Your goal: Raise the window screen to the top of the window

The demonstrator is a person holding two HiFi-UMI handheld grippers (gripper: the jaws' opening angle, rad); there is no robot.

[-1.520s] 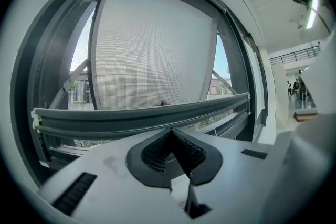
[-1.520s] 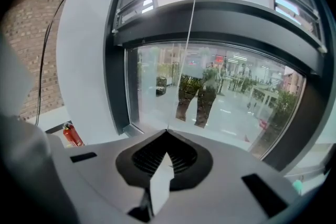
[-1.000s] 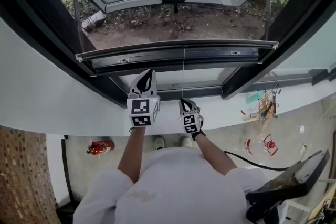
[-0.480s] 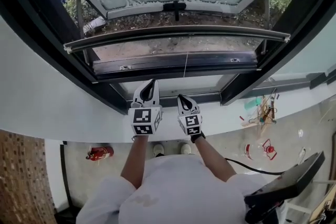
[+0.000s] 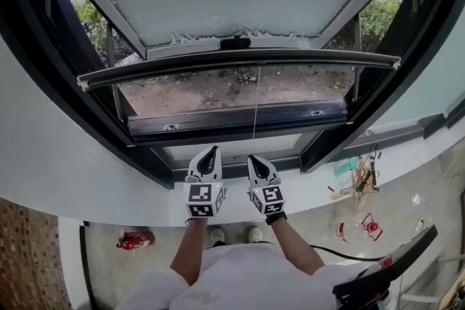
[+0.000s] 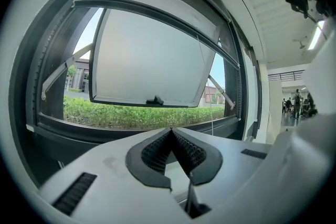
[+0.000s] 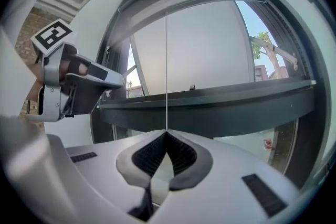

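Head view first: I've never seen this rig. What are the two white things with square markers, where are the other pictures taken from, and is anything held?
No robot arm: a person holds a two-jaw gripper in each hand. The head view looks steeply down from the person's head at the left gripper and right gripper before an open window. The other two pictures come from cameras riding on each gripper, looking along its jaws. The dark bar across the opening is the window screen's bottom edge; a thin cord hangs from it. The right gripper is shut on the cord's end; the left gripper is shut on nothing.
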